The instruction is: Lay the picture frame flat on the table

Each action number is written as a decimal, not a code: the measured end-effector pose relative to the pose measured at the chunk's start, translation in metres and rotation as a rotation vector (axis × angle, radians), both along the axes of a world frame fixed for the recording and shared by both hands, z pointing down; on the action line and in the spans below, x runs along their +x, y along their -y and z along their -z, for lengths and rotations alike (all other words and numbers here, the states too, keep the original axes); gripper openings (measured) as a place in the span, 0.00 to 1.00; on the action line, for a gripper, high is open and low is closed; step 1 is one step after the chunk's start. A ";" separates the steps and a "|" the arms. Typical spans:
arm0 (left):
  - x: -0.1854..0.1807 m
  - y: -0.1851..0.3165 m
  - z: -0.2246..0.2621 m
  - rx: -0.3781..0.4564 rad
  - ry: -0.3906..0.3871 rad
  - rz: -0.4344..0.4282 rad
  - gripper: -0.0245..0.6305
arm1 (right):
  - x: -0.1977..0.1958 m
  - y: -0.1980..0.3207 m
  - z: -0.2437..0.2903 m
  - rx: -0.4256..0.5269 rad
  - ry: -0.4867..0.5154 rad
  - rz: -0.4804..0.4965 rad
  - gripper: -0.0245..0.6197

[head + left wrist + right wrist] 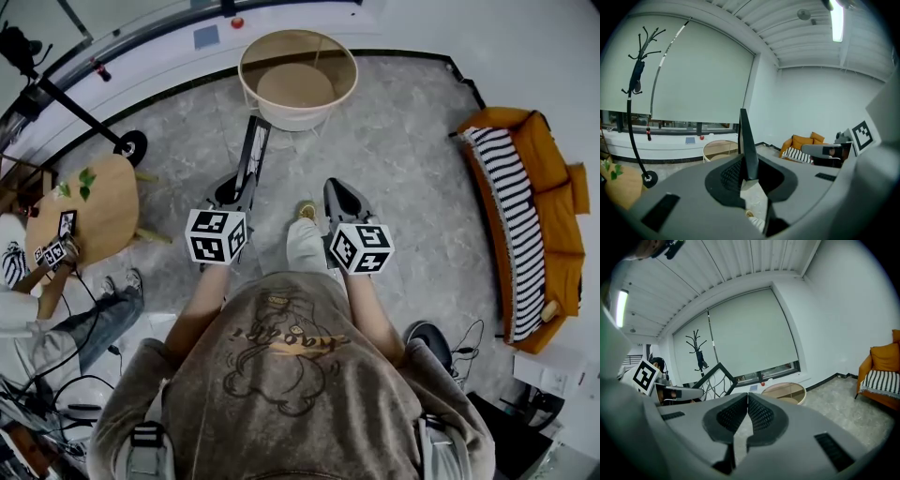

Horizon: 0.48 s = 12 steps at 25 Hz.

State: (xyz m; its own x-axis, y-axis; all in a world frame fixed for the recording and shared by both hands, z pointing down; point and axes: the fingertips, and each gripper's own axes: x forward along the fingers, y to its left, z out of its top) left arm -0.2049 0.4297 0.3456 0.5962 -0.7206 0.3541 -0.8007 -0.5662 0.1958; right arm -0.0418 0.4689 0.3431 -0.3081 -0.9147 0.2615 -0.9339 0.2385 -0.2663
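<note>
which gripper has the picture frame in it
The left gripper: its jaws clamp the black picture frame, while the right gripper is shut on nothing.

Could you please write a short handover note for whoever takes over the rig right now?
Left gripper: shut on the picture frame, gripping it near its lower end. The frame stands up out of the jaws, in the air over the floor.
Right gripper: shut, nothing between its jaws.
Round table: straight ahead across the floor, not yet reached; likely the place for the frame.
Done: the frame is in hand.
Left: bring it to the table, tip it over, lay it flat on the top and let go.
</note>
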 end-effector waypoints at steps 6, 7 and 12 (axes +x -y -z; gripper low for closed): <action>0.012 0.028 -0.005 -0.007 0.001 -0.011 0.14 | 0.007 0.031 -0.005 -0.005 0.006 0.008 0.07; 0.013 0.034 -0.006 -0.007 0.001 -0.010 0.14 | 0.008 0.036 -0.006 -0.006 0.007 0.010 0.07; 0.021 0.064 -0.005 -0.016 -0.002 -0.008 0.14 | 0.014 0.069 -0.008 -0.022 0.010 0.022 0.07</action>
